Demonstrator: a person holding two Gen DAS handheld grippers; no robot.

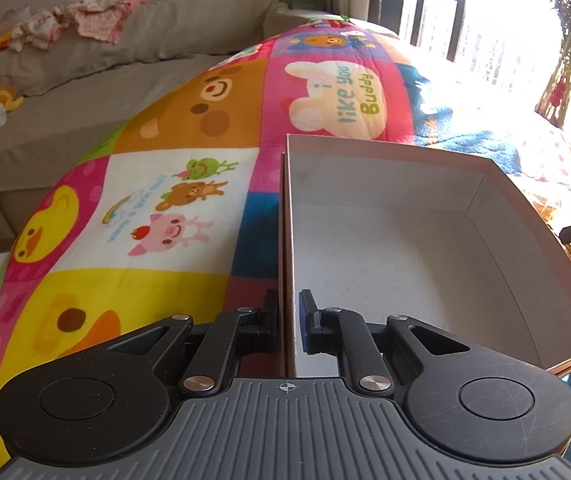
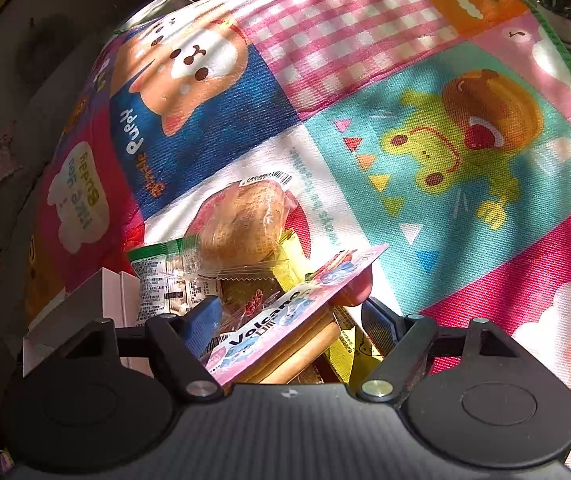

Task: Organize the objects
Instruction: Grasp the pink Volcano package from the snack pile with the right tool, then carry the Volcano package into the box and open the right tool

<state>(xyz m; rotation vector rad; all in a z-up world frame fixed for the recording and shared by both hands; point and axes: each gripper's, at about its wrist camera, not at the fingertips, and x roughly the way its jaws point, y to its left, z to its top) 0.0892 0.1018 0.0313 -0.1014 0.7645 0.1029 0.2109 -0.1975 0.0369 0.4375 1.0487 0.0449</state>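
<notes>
Landmark: the cardboard box [image 1: 405, 264], open-topped, pale grey-white inside, sitting on the cartoon-patchwork play mat [image 1: 173, 184].

Left gripper [image 1: 288, 322]: jaws nearly closed, straddling the box's left wall, one finger outside the wall and one inside. The pads sit just beside the cardboard on each side; real contact cannot be told from this angle, though the gap is thin.

Box interior, as far as the left wrist view shows it: bare floor, nothing lying in it.

Right of the box, at the frame edge, a dark bit of the other tool shows beside something orange (too cut off to identify).

Right gripper [image 2: 291, 320]: jaws wide apart, with a pink "Volcano" snack pack [image 2: 297, 312] lying slantwise between them. Whether either finger touches it cannot be told.

That pack tops a heap of snacks lying just right of the box's corner [image 2: 85, 300]: a clear-wrapped bun [image 2: 241, 228] at the far end, a green-and-white packet [image 2: 165, 272] nearest the box, yellow wrappers [image 2: 345, 356] underneath.

Beyond the box, a grey sofa [image 1: 85, 80] with pink clothes [image 1: 85, 20] on its back; sunlit window [image 1: 465, 12] farther right.
</notes>
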